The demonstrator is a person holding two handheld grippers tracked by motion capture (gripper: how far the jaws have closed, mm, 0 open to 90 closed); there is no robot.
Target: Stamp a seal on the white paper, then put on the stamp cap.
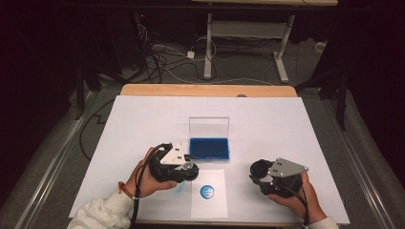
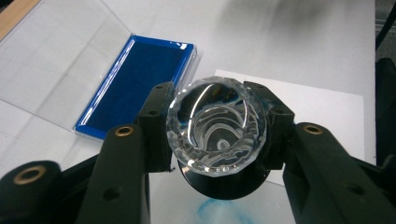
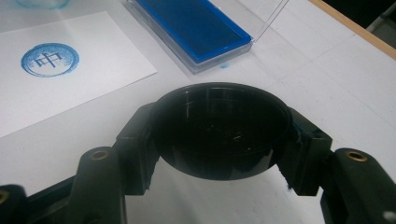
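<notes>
Stamp (image 2: 217, 133) clamped in my left gripper (image 1: 184, 171), clear handle up, for recapping. Black cap (image 3: 219, 130) pinched in my right gripper (image 1: 265, 179), open side up. Beyond the jaws: printed paper (image 1: 207, 193) between both, ink pad (image 1: 209, 148) farther ahead.

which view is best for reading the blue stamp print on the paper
The right gripper view: the stamp print sits close and sharp on the paper, its ring and inner character legible. In the high view the print is a small blue dot. The left gripper view gives the paper's blank part.
</notes>
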